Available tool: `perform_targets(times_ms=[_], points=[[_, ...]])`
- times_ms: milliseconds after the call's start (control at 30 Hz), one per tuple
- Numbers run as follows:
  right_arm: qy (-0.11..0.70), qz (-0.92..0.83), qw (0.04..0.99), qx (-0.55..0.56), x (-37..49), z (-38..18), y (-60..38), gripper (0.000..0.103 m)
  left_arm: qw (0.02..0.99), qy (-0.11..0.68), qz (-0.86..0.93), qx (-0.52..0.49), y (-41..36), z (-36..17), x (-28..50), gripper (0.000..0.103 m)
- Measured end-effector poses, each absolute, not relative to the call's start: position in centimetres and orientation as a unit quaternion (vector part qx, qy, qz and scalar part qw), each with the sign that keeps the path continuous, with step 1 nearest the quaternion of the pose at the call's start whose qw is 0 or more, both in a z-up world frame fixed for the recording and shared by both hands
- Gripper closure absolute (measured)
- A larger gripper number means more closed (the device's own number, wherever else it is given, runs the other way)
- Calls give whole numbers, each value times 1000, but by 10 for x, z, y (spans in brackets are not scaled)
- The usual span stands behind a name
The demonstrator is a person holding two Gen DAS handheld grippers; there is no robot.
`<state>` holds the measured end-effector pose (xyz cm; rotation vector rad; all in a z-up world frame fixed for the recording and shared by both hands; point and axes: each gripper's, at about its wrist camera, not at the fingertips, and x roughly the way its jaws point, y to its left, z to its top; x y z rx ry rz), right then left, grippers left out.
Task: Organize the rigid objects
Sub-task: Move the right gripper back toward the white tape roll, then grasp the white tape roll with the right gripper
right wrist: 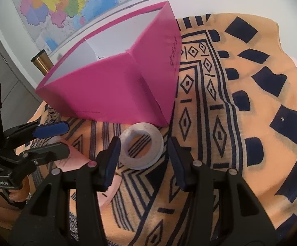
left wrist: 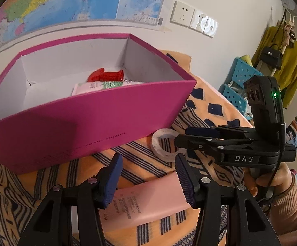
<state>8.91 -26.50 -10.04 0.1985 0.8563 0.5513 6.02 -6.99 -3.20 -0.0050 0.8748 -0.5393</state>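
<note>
Both grabs could fail in their own way. The left tongs (left wrist: 148, 176) stand released above the pink tube (left wrist: 148, 201), whose end lies between and just below the pads; the tube is smooth and flat on soft cloth (right wrist: 240, 123), so a shallow bite may squeeze it out sideways or gather cloth with it. The right tongs (right wrist: 143, 162) are likewise released, with the tape roll (right wrist: 142, 145) just ahead of the pads and partly between them; lying flat near the box (right wrist: 111, 90), the roll offers little edge, and a push could shove it against the box wall. The two tongs sit close together, so they may knock each other. Both point steeply down toward the tabletop; a hand (left wrist: 275, 180) grips the right handle.
</note>
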Motion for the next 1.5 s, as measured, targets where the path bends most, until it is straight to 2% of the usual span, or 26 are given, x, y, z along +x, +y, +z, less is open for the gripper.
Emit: perform_targets(times_ms=[600, 700, 867, 1100, 1233, 1333, 1467, 1500], points=[[418, 261, 868, 65, 97, -106, -252, 53, 865, 429, -258, 4, -80, -39, 57, 49], [418, 258, 869, 57, 98, -106, -249, 60, 864, 432, -258, 3, -79, -41, 57, 49], [417, 254, 872, 43, 96, -107, -247, 64, 863, 435, -258, 2, -78, -42, 58, 50], [418, 257, 870, 44, 91, -107, -248, 82, 858, 441, -263, 2, -79, -47, 57, 52], [417, 264, 868, 46, 86, -107, -247, 82, 854, 447, -265, 0, -80, -49, 59, 55], [424, 265, 865, 42, 87, -109, -245, 77, 852, 453, -264, 0, -81, -52, 60, 57], [420, 259, 869, 30, 87, -108, -240, 77, 847, 462, -263, 0, -83, -57, 63, 60], [418, 256, 871, 26, 87, -108, -239, 81, 846, 464, -261, 0, -83, -58, 64, 61]])
